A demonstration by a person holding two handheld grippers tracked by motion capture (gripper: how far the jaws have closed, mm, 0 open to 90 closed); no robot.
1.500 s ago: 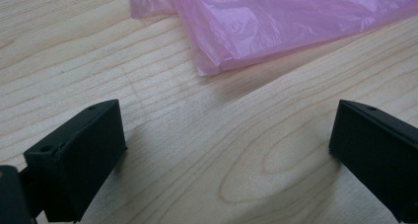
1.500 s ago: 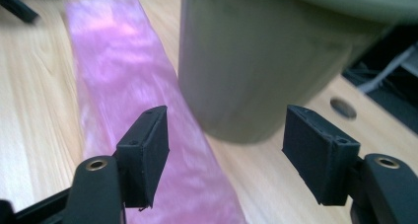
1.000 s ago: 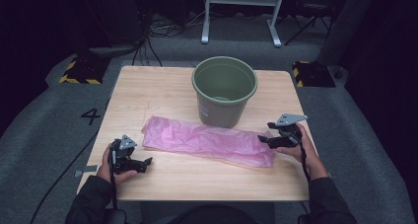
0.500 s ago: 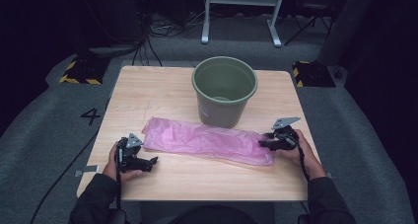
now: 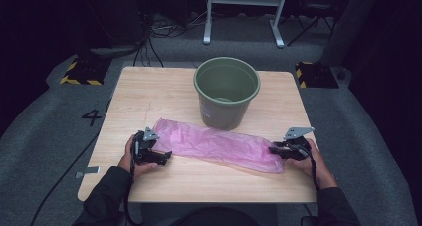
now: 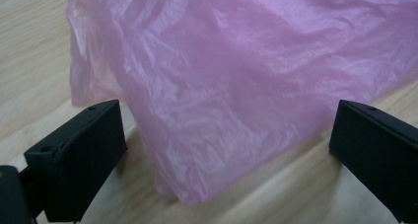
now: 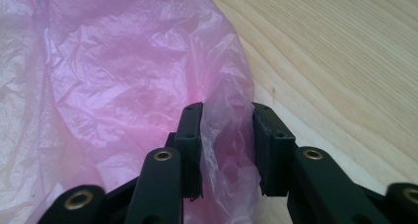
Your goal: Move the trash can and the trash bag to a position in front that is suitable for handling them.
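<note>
High view: pink plastic bag (image 5: 219,145) lies lengthwise between left gripper (image 5: 161,157) and right gripper (image 5: 274,150), one at each end.

Left gripper view: jaws wide apart, bag corner (image 6: 236,86) between, untouched.

Right gripper view: jaws have just been closing on the bag's edge (image 7: 224,135); contact appears partial, not confirmed.

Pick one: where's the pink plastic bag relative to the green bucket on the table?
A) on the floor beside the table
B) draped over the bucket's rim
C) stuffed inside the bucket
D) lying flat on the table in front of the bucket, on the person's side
D: the pink plastic bag lies stretched out on the table on the person's side of the upright green bucket, nothing hanging on the rim.
</note>
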